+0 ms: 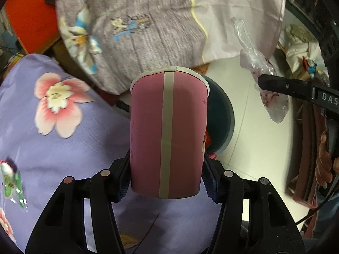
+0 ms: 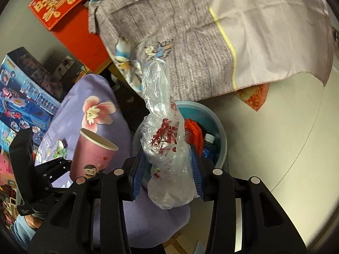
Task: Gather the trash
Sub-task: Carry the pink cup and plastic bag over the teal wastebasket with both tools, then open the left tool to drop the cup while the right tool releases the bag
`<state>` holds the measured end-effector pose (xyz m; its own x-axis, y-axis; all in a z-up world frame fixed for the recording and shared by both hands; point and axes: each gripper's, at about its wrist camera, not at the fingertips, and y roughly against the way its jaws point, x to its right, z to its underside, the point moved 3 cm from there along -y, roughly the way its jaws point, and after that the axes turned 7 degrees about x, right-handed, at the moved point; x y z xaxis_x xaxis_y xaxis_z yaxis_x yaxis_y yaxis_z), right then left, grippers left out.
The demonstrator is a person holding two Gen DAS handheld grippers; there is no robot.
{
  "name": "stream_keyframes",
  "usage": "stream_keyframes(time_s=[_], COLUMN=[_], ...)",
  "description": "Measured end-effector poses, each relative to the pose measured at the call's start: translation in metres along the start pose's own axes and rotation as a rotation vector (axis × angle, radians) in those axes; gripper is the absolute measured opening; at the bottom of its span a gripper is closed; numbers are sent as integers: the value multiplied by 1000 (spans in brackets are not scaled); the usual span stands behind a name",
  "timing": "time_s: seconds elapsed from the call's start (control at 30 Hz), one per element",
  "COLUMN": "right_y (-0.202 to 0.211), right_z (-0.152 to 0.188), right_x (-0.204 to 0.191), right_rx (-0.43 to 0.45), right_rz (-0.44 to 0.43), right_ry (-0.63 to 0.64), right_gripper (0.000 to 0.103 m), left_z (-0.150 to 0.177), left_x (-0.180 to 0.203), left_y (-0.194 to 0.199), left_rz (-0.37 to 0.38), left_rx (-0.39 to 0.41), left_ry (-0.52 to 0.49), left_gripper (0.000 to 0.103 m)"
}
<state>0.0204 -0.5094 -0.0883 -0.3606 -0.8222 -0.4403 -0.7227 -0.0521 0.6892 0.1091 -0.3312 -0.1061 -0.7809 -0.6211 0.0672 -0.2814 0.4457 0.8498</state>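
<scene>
A pink paper cup (image 1: 167,116) with a white rim stands upright between the ribbed pads of my left gripper (image 1: 166,169), which is shut on its lower half. Behind the cup lies a round teal bin (image 1: 222,114). In the right wrist view, my right gripper (image 2: 167,169) is shut on a crumpled clear plastic bag (image 2: 163,131) with red print, which hangs over the bin (image 2: 220,127). The bin holds a red wrapper (image 2: 193,133) and a blue-labelled bottle (image 2: 208,144). The cup (image 2: 91,150) appears left of the bin. The bag (image 1: 254,63) also shows at the right of the left wrist view.
A purple flowered cushion (image 1: 53,127) sits left of the bin. A grey printed cloth (image 1: 137,31) hangs behind it. A red box (image 2: 57,2) and toy boxes (image 2: 21,95) stand at the left. Pale tiled floor (image 2: 286,137) lies to the right. A hand (image 1: 326,158) holds the right gripper.
</scene>
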Motion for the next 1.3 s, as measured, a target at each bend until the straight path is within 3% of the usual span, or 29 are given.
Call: stream_keyframes(time_s=[0.23,0.4,0.67,0.73,0.83,0.87,0.9,1.3], right_y=[-10,-20,-34,-40,-48,-51,-53,-55], right_z=[-4,-5,-5,-4,-3,-2,-2,0], right_x=[7,8,2,0,-4,-6,-7,-15], right_rx=[-18,-37,-62,-72,-93,-102,-101,-125], right_rz=[8,13,10,8,0,-4,-4,29], right_ry=[-9,-11,1,3,4,0,-3,-24], right_gripper=[40,40,40,40,48,60,65,75], left_z=[-11,-15,-8,-7,-6,-5,-5,1], left_x=[12,11,-8,-11,-15,-16,-17,-27], left_y=[-31,-41,-39,-36,-28,-25,-23,-9], left_rz=[40,46,37,35,21,16,14,2], left_rx=[-40,-43,-55,-53,-30,-24,-22,-14], left_ry=[-3,13,75,84,89,88,88,101], left_gripper=[59,77,81,87,91,91,91,92])
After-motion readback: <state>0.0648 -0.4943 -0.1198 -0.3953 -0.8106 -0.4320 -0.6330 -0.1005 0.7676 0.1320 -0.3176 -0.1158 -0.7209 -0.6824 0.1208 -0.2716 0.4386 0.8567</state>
